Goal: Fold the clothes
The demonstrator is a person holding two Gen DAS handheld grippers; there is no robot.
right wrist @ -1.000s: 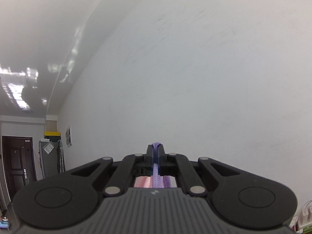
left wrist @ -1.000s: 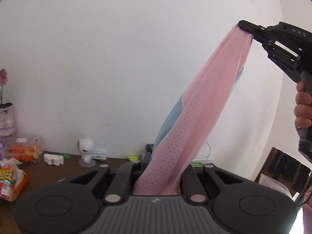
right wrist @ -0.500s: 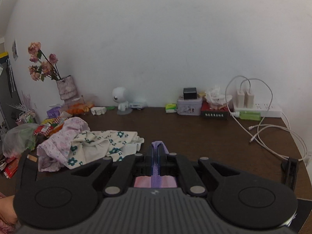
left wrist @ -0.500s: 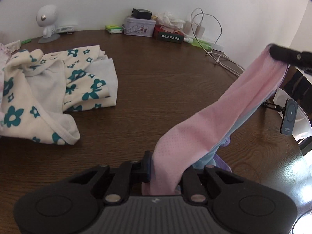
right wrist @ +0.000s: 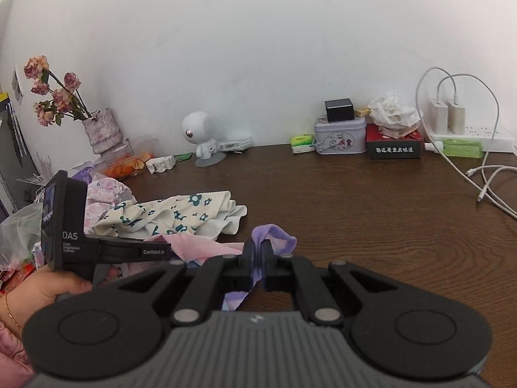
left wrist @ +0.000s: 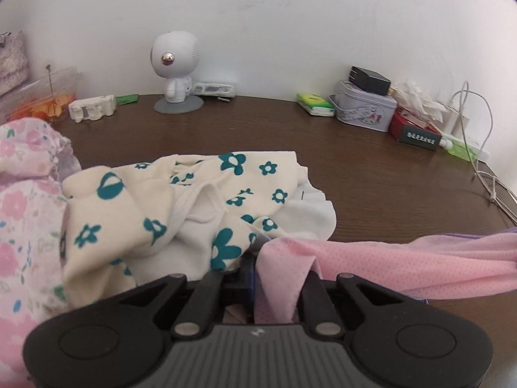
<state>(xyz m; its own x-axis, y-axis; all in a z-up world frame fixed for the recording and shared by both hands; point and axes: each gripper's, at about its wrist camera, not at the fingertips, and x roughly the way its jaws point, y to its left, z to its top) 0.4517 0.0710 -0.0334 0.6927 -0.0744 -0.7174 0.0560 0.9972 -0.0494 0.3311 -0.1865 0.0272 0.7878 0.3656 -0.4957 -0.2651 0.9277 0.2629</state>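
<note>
A pink mesh garment (left wrist: pixel 387 265) with a purple edge is stretched between both grippers, low over the brown table (left wrist: pixel 371 174). My left gripper (left wrist: pixel 255 268) is shut on one end of it; it also shows from the side in the right wrist view (right wrist: pixel 161 250). My right gripper (right wrist: pixel 258 252) is shut on the garment's purple hem (right wrist: pixel 274 234). A cream garment with teal flowers (left wrist: pixel 181 213) lies crumpled just beyond the left gripper; it also shows in the right wrist view (right wrist: pixel 174 215). A pink floral garment (left wrist: pixel 26 200) lies to its left.
Along the back wall stand a white robot figurine (right wrist: pixel 200 139), a tin box (right wrist: pixel 339 137), a red box (right wrist: pixel 394 145), a power strip with chargers (right wrist: pixel 468 129) and loose cables (right wrist: pixel 491 181). A vase of dried roses (right wrist: pixel 100 132) and snack packets sit at the left.
Both grippers came down from high in the air to table level with the pink garment still held. The garment went from hanging steeply to lying nearly level just above the table.
</note>
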